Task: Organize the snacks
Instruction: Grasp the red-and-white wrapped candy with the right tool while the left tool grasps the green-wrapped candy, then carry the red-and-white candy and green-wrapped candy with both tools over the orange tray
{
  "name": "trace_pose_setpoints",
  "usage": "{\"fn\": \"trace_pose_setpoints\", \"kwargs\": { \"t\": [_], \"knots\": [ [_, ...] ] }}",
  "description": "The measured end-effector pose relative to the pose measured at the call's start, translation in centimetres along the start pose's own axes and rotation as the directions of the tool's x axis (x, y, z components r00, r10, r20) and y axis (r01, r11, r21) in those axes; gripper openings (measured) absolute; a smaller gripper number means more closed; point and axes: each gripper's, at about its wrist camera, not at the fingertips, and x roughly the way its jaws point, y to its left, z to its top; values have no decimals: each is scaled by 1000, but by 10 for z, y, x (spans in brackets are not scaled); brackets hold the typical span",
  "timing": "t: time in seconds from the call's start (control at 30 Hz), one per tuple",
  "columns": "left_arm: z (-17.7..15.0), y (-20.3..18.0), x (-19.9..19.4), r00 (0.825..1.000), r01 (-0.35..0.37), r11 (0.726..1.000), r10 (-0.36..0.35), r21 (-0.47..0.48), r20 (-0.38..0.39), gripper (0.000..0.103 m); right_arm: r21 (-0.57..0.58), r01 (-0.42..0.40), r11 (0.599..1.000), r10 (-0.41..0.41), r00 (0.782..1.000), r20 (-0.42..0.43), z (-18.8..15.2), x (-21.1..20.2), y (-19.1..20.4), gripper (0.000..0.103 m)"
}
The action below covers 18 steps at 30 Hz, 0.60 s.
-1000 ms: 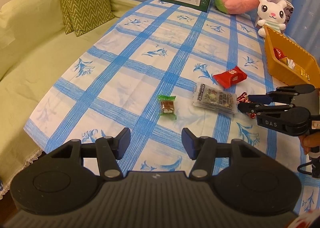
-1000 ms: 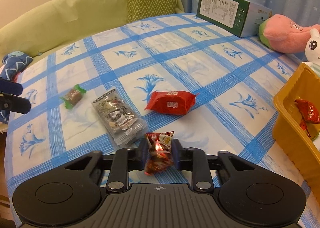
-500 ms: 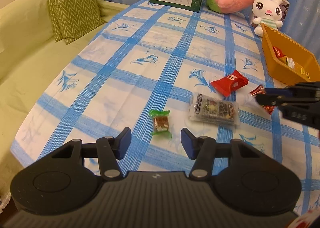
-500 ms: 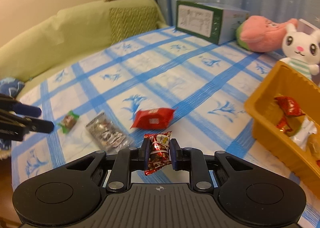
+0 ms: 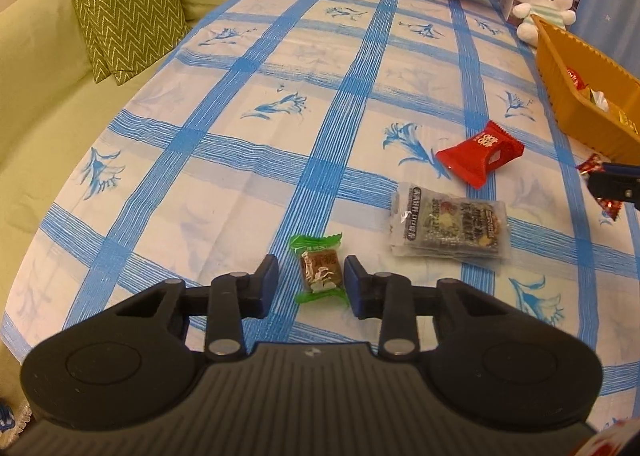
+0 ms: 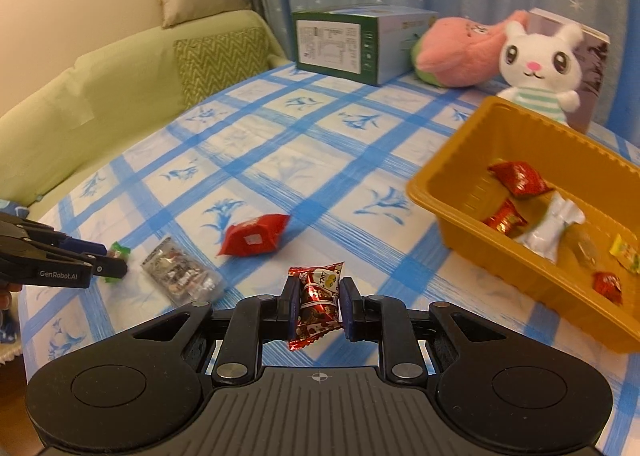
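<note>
right gripper fingers clamp a red foil candy held clear of the desk, its long axis upright, near the yellow tray that sits by the desk's right edge. left gripper fingers stand open, straddling a green-wrapped candy that lies on the desk with twisted ends pointing away and toward the camera. beyond it lie a clear snack pack and a red packet, with bare cloth to the left.

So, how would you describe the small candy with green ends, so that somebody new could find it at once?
Start at the yellow bin on the blue-checked tablecloth and go across past the red packet and the clear snack pack. The green-ended candy lies flat between the open fingers of the left gripper. It is the smallest piece, brown inside, and the only one with green twisted ends.
</note>
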Motion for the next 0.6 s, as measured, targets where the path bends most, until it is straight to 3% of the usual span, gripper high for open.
{"fn": "trace_pose_setpoints", "kwargs": {
  "t": [0.1, 0.6],
  "knots": [
    [2, -1, 0, 1000, 11, 1000, -11, 12, 1, 18, 16, 9, 1000, -9, 1000, 0, -3, -3, -4, 21],
    [5, -7, -17, 999, 16, 1000, -17, 26, 30, 18, 34, 20, 999, -20, 1000, 16, -8, -20, -8, 21]
  ]
}}
